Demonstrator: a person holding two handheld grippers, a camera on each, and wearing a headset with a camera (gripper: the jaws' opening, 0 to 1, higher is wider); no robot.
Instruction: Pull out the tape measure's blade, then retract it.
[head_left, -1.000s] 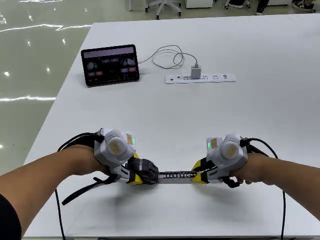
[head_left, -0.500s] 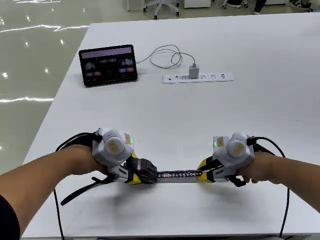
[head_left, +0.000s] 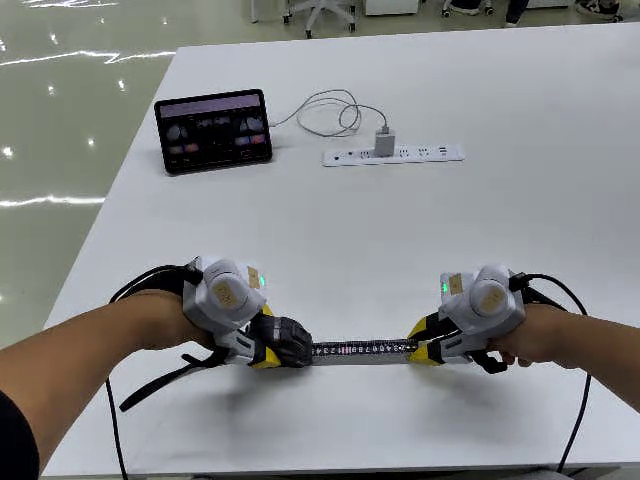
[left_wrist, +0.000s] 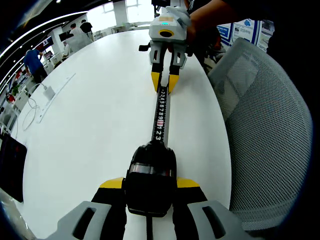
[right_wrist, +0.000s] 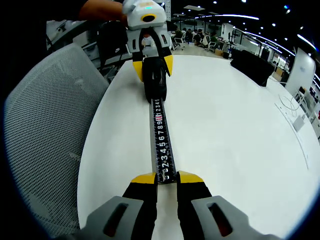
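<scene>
As we read the head view from its left edge, the left gripper (head_left: 266, 348) sat at lower left of centre, its jaws clamped on the two sides of the black tape measure case (head_left: 287, 342). In the left gripper view, the yellow fingertips (left_wrist: 113, 183) pressed against the case at bottom centre. From the case, the blade (head_left: 362, 349) ran straight to the right, drawn out, with its printed numerals facing up. It lay low over the white table (head_left: 430, 250); we could not tell whether it touched the surface. At the blade's far end, the right gripper (head_left: 424, 349) had its jaws nipped on the blade's end, as the right gripper view confirmed at bottom centre. Along the upper part of the head view, well apart from both grippers, we recorded a dark tablet (head_left: 213, 131) at upper left, a looped white cable (head_left: 325, 112) beside it, and a white power strip (head_left: 393, 155) with a charger (head_left: 385, 142) plugged in. A grey mesh chair back (left_wrist: 265, 130) occupied the right side of the left gripper view.
</scene>
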